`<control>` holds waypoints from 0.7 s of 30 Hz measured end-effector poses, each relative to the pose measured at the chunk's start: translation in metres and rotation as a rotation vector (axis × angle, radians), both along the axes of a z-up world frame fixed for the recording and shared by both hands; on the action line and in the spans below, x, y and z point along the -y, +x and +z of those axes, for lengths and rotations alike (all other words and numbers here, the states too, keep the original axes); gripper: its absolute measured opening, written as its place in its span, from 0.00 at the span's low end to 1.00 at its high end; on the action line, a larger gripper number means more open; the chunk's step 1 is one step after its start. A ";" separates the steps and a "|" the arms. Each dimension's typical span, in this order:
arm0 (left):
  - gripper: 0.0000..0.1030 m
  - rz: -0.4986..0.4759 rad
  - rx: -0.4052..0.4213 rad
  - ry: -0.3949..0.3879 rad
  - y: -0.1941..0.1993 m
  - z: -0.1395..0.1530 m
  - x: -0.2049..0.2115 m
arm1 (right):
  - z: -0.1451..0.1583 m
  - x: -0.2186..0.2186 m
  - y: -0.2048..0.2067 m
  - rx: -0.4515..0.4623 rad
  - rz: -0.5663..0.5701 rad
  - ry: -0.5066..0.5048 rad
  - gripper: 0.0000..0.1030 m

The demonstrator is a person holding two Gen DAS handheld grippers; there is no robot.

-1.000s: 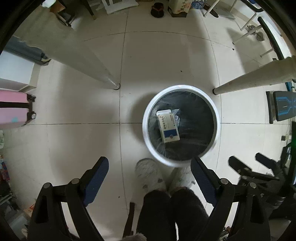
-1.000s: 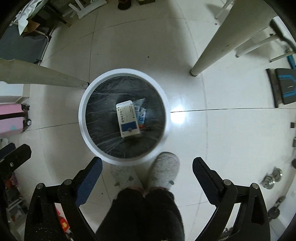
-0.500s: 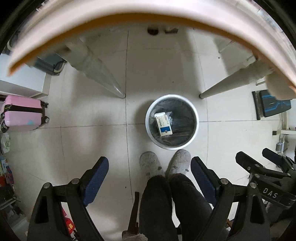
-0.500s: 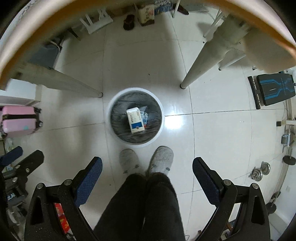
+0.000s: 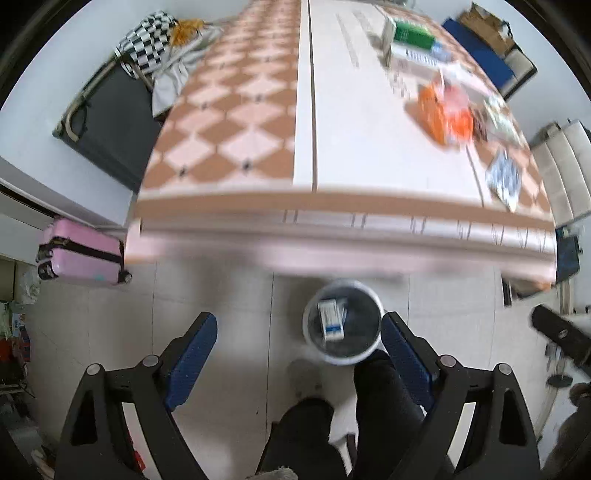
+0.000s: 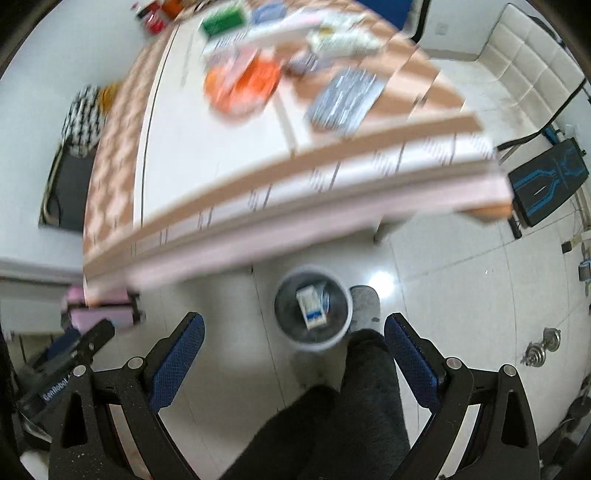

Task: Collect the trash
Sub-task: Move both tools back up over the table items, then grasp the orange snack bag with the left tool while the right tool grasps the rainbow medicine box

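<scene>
A white trash bin (image 5: 341,354) with a black liner stands on the floor below the table's near edge; it also shows in the right wrist view (image 6: 312,341). A white and blue box (image 5: 330,321) lies inside it (image 6: 311,310). My left gripper (image 5: 297,349) is open and empty, high above the floor. My right gripper (image 6: 293,350) is open and empty too. On the table (image 5: 351,147) lie an orange packet (image 5: 445,114), a green box (image 5: 412,35) and a blue-grey patterned packet (image 5: 504,177). The orange packet (image 6: 242,86) and patterned packet (image 6: 343,98) also show in the right wrist view.
A pink suitcase (image 5: 79,253) stands on the floor at the left. A chair with checkered cloth (image 5: 144,35) is by the table's far left. The person's dark legs (image 5: 384,406) and slippers are beside the bin. A black bench (image 6: 546,177) and dumbbells (image 6: 539,350) are at the right.
Both grippers have risen from just over the bin to above table height. The tabletop with its packets has come into view and the bin looks smaller. Both stay open and empty.
</scene>
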State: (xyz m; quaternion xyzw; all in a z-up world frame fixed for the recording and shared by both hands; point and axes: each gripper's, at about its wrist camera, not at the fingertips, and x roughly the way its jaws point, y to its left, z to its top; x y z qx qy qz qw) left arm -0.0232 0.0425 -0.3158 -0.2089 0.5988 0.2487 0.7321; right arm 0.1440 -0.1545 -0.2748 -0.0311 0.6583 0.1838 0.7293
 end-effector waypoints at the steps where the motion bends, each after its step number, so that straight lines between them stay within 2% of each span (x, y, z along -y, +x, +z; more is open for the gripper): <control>1: 0.88 0.009 0.003 0.006 0.015 0.002 -0.003 | 0.004 0.002 0.022 0.002 -0.016 0.000 0.96; 4: 0.88 0.038 0.007 -0.007 0.061 0.009 -0.012 | 0.008 0.007 0.090 0.010 -0.048 -0.011 0.96; 11: 0.88 0.066 0.052 -0.093 0.184 0.014 -0.038 | -0.018 -0.019 0.239 -0.010 0.005 -0.046 0.96; 15: 0.87 0.019 0.028 -0.153 0.256 -0.012 -0.046 | -0.036 -0.046 0.302 -0.002 0.065 -0.087 0.99; 18: 0.87 -0.018 -0.015 -0.163 0.293 -0.036 -0.048 | -0.053 -0.066 0.327 -0.011 0.110 -0.104 1.00; 20: 0.66 -0.025 -0.035 -0.159 0.307 -0.045 -0.049 | -0.065 -0.079 0.337 -0.026 0.154 -0.117 1.00; 21: 0.50 -0.022 -0.044 -0.161 0.309 -0.047 -0.050 | -0.070 -0.084 0.341 -0.033 0.168 -0.124 1.00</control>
